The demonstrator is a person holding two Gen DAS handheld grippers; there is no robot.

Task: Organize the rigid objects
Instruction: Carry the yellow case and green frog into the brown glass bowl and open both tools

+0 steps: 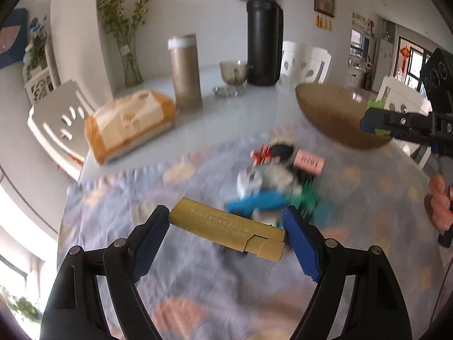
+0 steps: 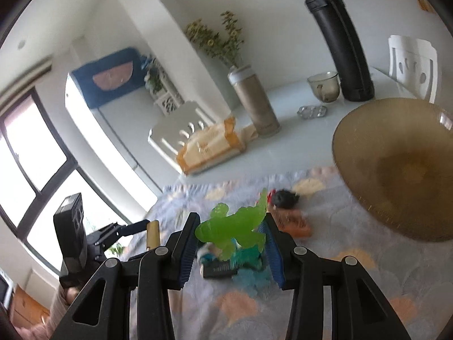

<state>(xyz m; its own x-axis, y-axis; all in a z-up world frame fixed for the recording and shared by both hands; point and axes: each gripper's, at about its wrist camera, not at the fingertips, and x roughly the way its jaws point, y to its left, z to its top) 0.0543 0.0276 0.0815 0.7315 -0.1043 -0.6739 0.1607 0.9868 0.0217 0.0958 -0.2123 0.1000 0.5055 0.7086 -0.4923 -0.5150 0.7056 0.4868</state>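
Gripping a flat gold rectangular lighter (image 1: 226, 228) crosswise near the bottom centre of its view, the left gripper (image 1: 226, 236) has its blue pads pressed to both ends. The right gripper (image 2: 230, 250) pinches a translucent green frog-like toy (image 2: 233, 229) low in its frame. Beneath both, blurred small objects (image 1: 277, 175) lie piled on a pastel patterned cloth (image 1: 198, 283); a brown glass bowl (image 2: 396, 170) sits at right.

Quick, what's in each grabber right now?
Left gripper: closed on the gold bar.
Right gripper: closed on the green toy.
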